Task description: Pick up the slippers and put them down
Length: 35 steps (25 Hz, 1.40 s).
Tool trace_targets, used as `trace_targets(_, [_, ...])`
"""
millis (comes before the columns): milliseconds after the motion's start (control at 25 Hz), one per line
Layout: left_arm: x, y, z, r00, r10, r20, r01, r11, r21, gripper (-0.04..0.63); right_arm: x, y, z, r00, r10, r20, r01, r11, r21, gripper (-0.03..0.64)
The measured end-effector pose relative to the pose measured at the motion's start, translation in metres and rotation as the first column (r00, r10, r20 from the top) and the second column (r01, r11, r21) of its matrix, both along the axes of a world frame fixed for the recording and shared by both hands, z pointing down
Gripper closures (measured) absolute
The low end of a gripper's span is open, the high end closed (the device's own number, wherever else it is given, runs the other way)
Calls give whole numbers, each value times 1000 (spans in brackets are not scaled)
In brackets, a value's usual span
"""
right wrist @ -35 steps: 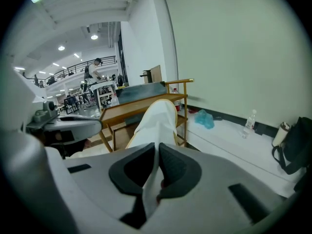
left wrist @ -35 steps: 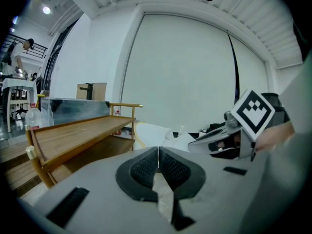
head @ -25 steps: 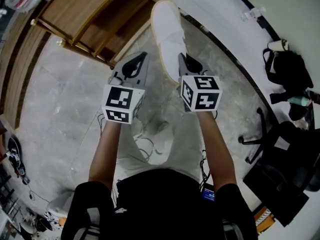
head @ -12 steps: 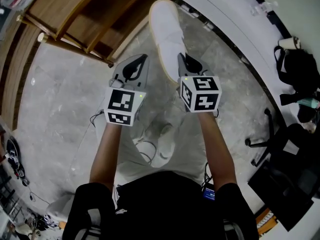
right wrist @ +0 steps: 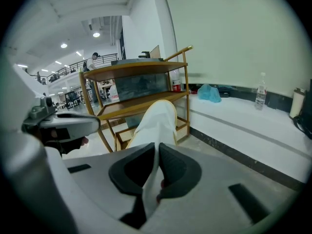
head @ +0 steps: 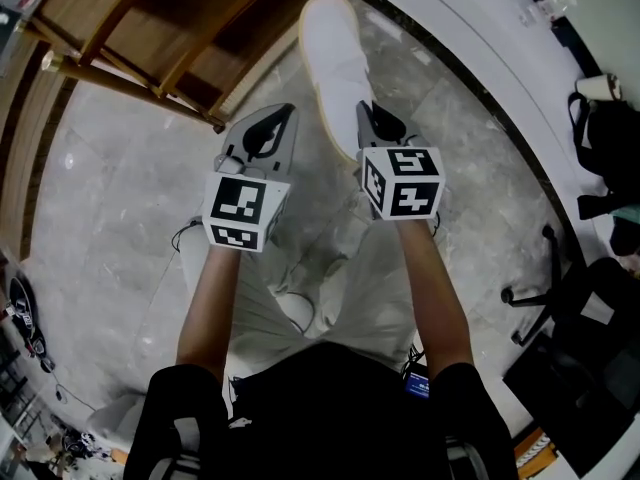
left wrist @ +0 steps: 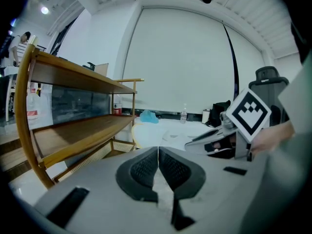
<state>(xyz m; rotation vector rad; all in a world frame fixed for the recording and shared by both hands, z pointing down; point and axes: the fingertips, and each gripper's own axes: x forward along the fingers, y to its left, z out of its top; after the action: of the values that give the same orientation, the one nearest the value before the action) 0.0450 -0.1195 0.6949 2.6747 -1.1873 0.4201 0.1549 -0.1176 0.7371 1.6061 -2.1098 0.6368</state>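
A white slipper (head: 336,63) with a tan sole edge hangs from my right gripper (head: 372,126), which is shut on its heel end. In the right gripper view the slipper (right wrist: 155,123) runs up and away from between the two dark pads, toe toward the shelf. My left gripper (head: 262,131) is beside it at the slipper's left, shut, with nothing between its pads (left wrist: 158,167). From the left gripper view the right gripper (left wrist: 229,135) and its marker cube show at the right.
A wooden shelf unit (head: 165,28) stands at the upper left over the grey marble floor (head: 110,208). A white raised ledge (head: 470,48) curves along the right. A black bag (head: 605,138) and a black office chair (head: 575,358) are at the right. The person's pale trousers are below the grippers.
Both grippers have sunk toward the floor with the slipper still gripped by the right one; the shelf and floor look closer and have slid upward in the head view.
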Motion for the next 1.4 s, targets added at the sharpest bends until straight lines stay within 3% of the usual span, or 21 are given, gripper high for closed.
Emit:
trace_targets(920, [-4, -13, 51, 1000, -9, 21, 8, 998, 67, 589, 2, -17, 61, 1000, -4, 1, 4, 998, 56, 601])
trace_targets(1400, [-9, -10, 74, 1000, 1, 25, -2, 998, 67, 589, -5, -16, 84, 1000, -2, 5, 2, 999, 54, 603])
